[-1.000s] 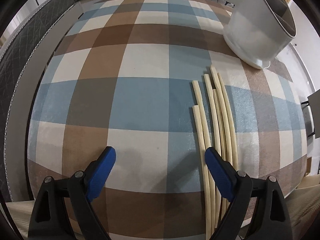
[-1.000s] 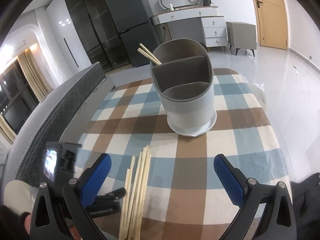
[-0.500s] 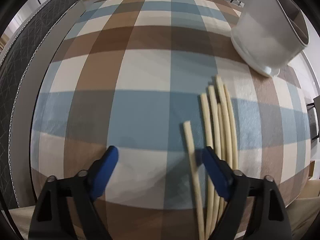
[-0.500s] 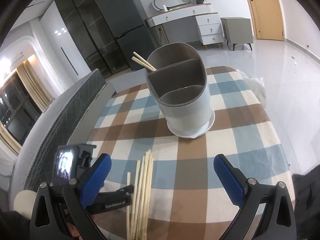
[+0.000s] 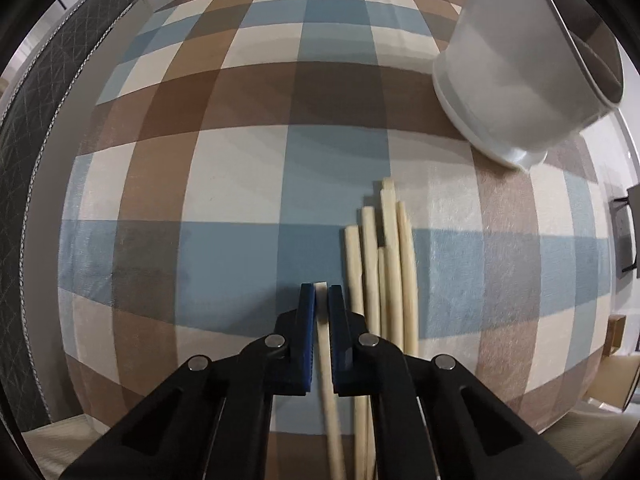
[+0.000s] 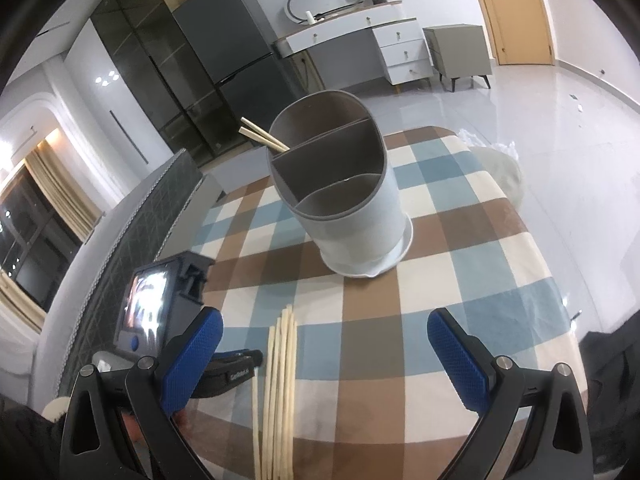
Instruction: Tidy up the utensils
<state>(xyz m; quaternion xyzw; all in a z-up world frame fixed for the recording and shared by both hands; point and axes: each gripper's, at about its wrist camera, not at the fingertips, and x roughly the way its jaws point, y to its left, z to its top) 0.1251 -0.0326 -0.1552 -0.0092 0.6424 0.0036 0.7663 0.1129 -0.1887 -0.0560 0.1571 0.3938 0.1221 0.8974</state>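
The left gripper (image 5: 321, 294) has just clenched on one chopstick (image 5: 326, 364), beside the other chopsticks (image 5: 390, 276) near the table's (image 5: 240, 184) front edge. The right gripper (image 6: 324, 354) hangs released. The holder (image 6: 352, 220) stands beyond, open cloth between.
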